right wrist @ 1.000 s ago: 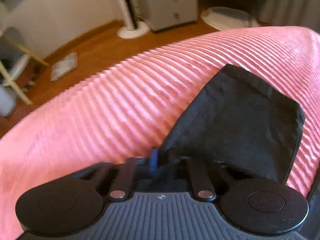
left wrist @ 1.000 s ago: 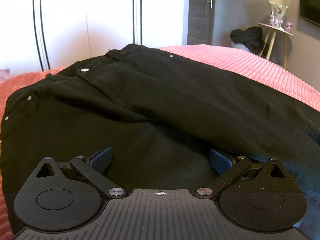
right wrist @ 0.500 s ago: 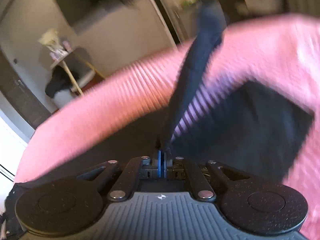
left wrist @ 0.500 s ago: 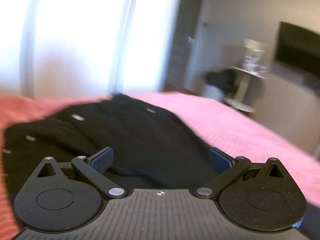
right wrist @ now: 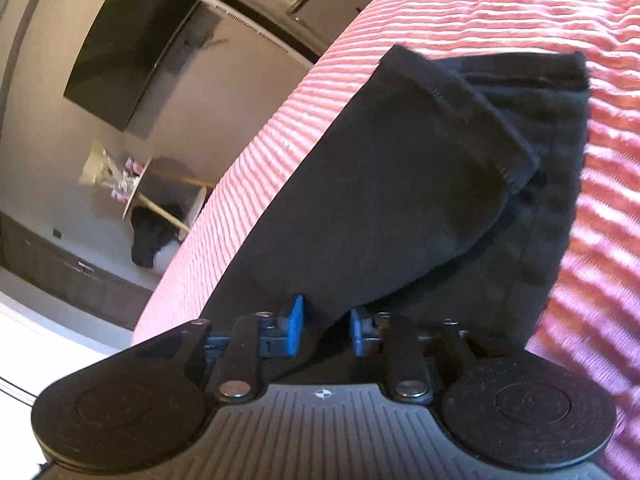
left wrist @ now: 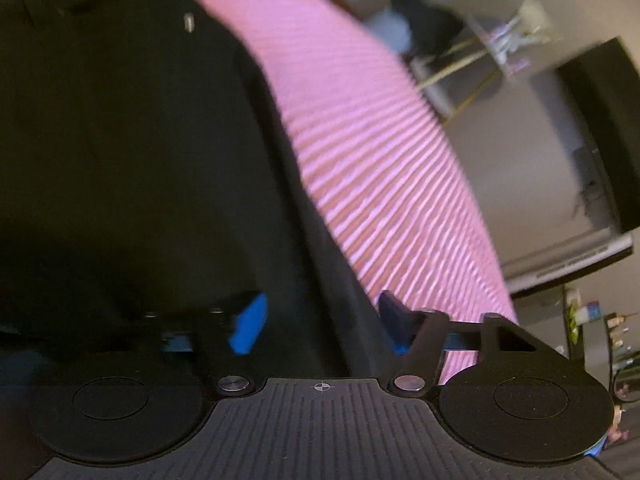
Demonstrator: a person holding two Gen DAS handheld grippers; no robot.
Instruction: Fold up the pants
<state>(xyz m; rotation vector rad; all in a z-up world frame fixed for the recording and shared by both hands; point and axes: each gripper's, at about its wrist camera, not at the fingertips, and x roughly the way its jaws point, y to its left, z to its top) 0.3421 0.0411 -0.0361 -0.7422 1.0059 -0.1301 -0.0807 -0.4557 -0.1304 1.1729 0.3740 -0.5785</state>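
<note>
1. While the black pants (left wrist: 120, 140) lie on the pink ribbed bed (left wrist: 380, 152), the left gripper (left wrist: 320, 320) has its fingers (left wrist: 250, 324) wide, straddling the cloth edge
2. Right gripper (right wrist: 324, 328) fingers (right wrist: 295, 330) stand narrowly parted around a leg fold (right wrist: 400, 200)
3. No readable writing

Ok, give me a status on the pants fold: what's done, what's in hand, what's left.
Done: in the right wrist view one leg lies on top of the other on the pink bedspread, so the black pants look folded lengthwise, hems roughly together. In hand: the right gripper has parted, fabric loose between its fingers; the left gripper is open over the pants' edge. Left: a new grip and the crosswise fold; no such fold shows.
</note>
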